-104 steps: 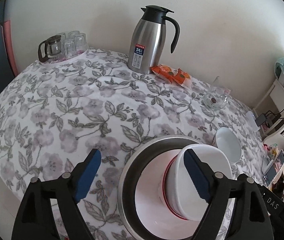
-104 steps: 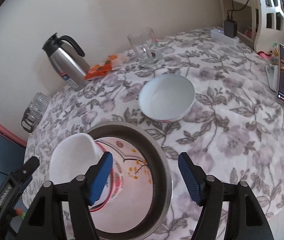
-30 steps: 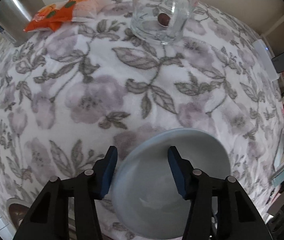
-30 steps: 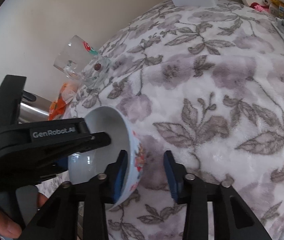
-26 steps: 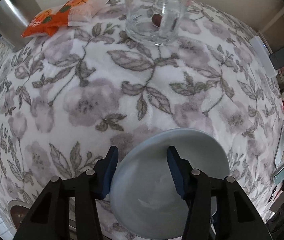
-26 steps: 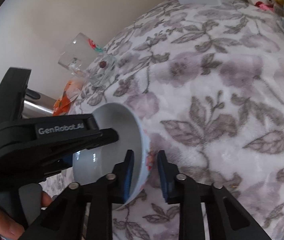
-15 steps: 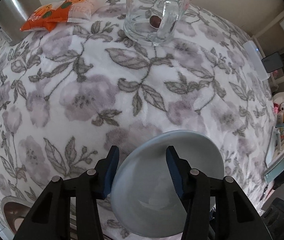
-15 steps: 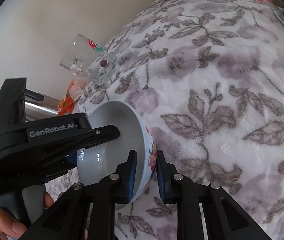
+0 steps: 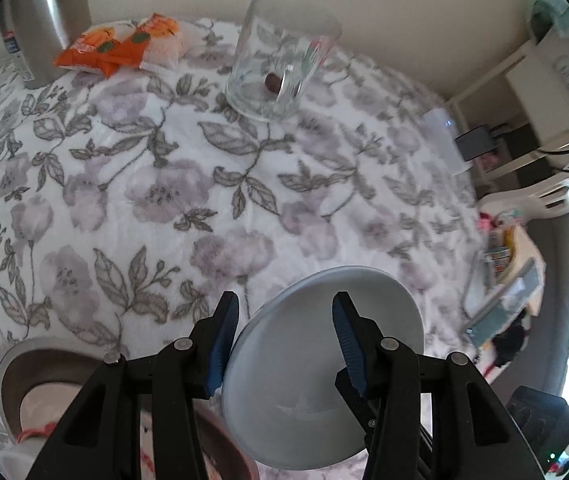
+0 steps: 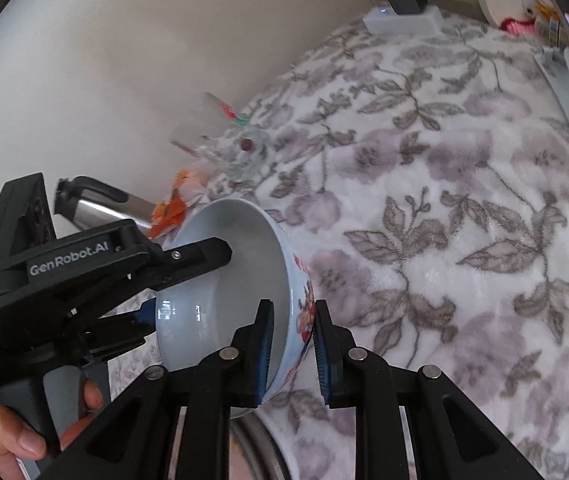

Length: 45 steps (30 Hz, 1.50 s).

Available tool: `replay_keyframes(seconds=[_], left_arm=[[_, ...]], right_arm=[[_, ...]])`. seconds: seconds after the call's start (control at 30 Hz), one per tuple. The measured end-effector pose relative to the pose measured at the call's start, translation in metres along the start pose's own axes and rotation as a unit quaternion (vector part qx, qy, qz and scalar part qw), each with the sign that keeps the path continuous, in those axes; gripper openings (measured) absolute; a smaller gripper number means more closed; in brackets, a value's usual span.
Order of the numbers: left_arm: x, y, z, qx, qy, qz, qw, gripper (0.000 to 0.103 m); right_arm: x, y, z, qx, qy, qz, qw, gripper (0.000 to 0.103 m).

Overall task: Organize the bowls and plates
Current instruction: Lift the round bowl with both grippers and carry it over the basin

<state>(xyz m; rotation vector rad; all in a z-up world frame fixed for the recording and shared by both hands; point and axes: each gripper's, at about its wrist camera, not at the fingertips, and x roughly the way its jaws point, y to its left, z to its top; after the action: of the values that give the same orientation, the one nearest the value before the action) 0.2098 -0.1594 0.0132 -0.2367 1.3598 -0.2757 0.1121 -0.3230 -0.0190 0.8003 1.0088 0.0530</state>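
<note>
One legible marking is on record: "GenRobot.AI" in light lettering on the black body of your left gripper (image 10: pixel 188 276), seen from the right wrist. The label on the steel flask (image 9: pixel 44 20) and the print on the orange packets (image 9: pixel 124 46) are too blurred to read.
</note>
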Motion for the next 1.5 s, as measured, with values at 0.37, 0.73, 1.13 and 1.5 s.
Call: replay_keyframes(seconds=[0.37,0.73,1.13,1.5], left_arm=[[-0.069,0.026,-0.03,-0.021,-0.053,-0.063,0.9964,0.05],[-0.129,0.088,-0.073,-0.059,-0.113,-0.094,0.9874,0.05],[-0.14,0.137,-0.117,-0.091,-0.122,-0.095,0.9838,0.05],[-0.129,0.155,-0.124,-0.113,-0.113,-0.097,0.9824,0.05]], right_arm=[[-0.051,0.058,-0.019,-0.068,-0.03,0.027,0.997,0.021],[-0.062,0.118,-0.061,-0.152,-0.005,0.058,0.987,0.021],[-0.047,0.146,-0.102,-0.211,0.041,0.043,0.976,0.021],[-0.028,0.155,-0.115,-0.241,0.061,0.004,0.969,0.024]])
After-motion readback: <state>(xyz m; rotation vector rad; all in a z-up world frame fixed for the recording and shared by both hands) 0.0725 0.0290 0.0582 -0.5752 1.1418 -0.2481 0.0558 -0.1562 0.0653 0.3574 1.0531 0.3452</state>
